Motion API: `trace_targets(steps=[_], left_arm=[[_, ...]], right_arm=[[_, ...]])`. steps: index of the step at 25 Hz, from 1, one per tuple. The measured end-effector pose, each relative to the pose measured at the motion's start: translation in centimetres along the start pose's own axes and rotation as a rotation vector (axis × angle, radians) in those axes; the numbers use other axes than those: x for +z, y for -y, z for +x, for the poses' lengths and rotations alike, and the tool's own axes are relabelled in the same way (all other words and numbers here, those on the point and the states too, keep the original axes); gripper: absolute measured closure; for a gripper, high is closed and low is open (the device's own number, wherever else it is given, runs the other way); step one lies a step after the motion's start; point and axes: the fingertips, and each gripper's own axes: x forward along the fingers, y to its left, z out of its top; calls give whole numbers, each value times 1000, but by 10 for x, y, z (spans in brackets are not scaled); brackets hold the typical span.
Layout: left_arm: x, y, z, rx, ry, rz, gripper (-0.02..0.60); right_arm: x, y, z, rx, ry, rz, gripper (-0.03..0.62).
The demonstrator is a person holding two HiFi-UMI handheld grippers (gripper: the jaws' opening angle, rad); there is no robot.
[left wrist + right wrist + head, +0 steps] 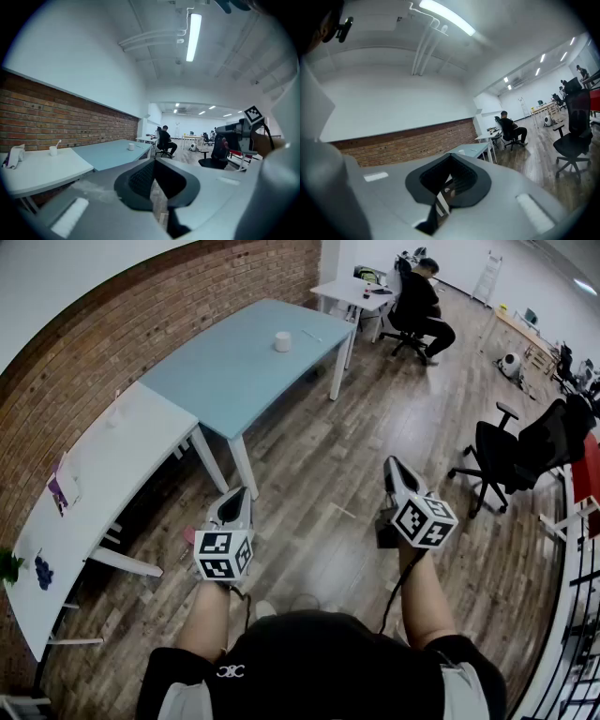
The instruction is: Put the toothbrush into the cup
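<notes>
A white cup stands on the light blue table far ahead, with a thin toothbrush lying just right of it. The left gripper view shows that cup small in the distance; the right gripper view shows the cup too. My left gripper and right gripper hang over the wooden floor, well short of the table. Both are shut and hold nothing. The left gripper points a little downward, the right gripper points level.
A white table stands at the left along the brick wall and carries another cup and small items. A person sits at a far white desk. A black office chair stands at the right.
</notes>
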Motion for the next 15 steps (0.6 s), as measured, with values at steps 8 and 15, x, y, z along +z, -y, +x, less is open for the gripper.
trace_targets(steps=[8, 15], left_arm=[[1, -3, 6, 48, -35, -11, 574], [-7, -17, 9, 81, -85, -51, 574]], right_arm=[[-6, -6, 5, 28, -8, -26, 588], [-20, -16, 14, 53, -24, -23, 586]])
